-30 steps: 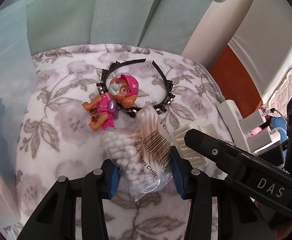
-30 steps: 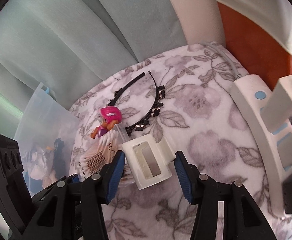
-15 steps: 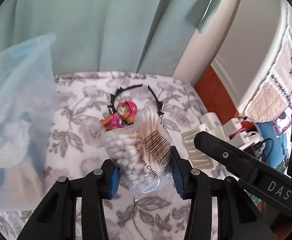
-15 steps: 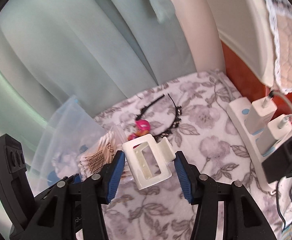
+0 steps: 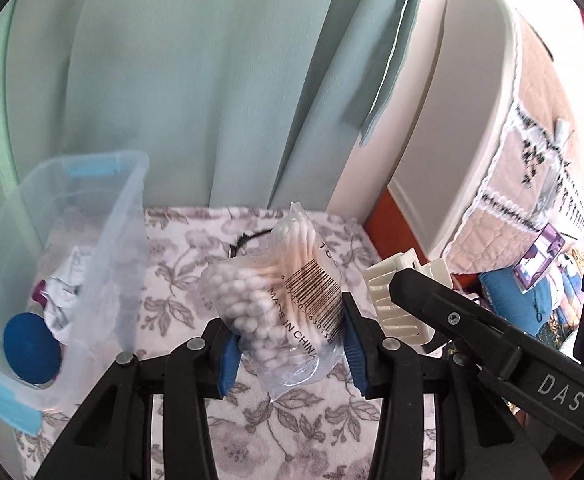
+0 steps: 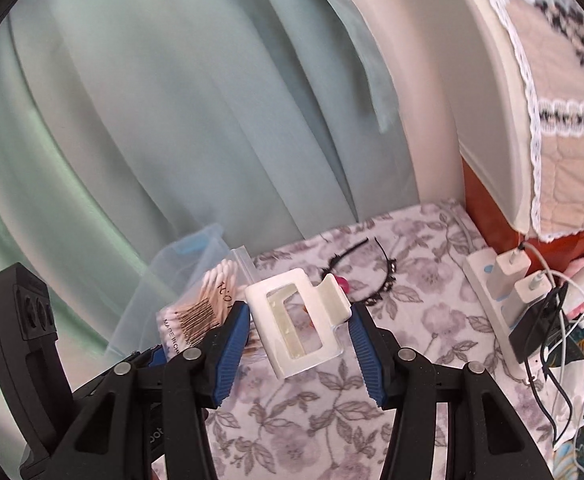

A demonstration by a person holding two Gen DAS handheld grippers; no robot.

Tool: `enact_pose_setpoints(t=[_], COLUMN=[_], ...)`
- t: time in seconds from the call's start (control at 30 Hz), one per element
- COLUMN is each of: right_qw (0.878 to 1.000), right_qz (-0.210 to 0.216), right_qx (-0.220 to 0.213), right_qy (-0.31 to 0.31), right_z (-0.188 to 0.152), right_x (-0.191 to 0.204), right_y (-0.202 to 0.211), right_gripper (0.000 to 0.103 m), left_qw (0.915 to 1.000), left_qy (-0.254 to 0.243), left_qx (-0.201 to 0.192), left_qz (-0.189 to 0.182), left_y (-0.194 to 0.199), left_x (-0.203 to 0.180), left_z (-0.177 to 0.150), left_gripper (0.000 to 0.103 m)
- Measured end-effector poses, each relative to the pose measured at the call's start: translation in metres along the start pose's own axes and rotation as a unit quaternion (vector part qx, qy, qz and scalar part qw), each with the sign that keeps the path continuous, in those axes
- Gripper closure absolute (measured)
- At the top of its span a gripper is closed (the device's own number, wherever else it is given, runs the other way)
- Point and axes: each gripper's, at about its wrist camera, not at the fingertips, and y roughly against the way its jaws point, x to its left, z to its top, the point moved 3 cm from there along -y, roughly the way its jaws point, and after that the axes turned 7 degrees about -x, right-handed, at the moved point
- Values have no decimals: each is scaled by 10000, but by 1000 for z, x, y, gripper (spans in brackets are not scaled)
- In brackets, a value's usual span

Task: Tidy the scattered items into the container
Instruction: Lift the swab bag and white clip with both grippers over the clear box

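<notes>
My left gripper (image 5: 290, 342) is shut on a clear bag of cotton swabs (image 5: 276, 300), held well above the floral cloth (image 5: 172, 272). My right gripper (image 6: 299, 334) is shut on a white hair claw clip (image 6: 297, 322), also lifted; the clip (image 5: 391, 300) shows in the left wrist view just right of the bag, and the bag (image 6: 200, 308) shows left of the clip. A clear plastic container (image 5: 92, 248) with blue latches stands at the left, holding crumpled items and a blue disc (image 5: 30, 348). A black headband (image 6: 371, 276) lies on the cloth, with a bit of a pink toy (image 6: 341, 282) showing behind the clip.
Green curtains (image 5: 192, 80) hang behind the table. A white power strip (image 6: 495, 300) with chargers and cables lies along the right edge. A quilted cover with lace trim (image 6: 563, 120) drapes a white piece of furniture at the right.
Both grippers have risen and drawn back with the swab bag and the clip. The container has come into view at the left, and the toy and headband look smaller and farther.
</notes>
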Motion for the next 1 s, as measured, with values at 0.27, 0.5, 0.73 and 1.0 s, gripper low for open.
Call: enact_pose_setpoints(t=[0.27,0.5,0.73,1.0], right_qw=[9992,9976,9951,9921], right_qz=[109,220,318,463], right_qx=[-304,-518,-695,-830], right_qy=[227,409,621,819], right_z=[9,14,18,22], right_x=[31,57,81,108], right_y=[27,45,60,70], right_gripper=[48,48,48,48], left_qw=[9993,9978,9959,9931], left_qy=[6,38,117,182], left_qx=[-364,-653,-900,-1156], left_qz=[-52,-71,-60,-17], left_y=[36,62,82,105], left_x=[2,9,18,29], left_z=[12,22,28,34], left_gripper=[57,57,57,57])
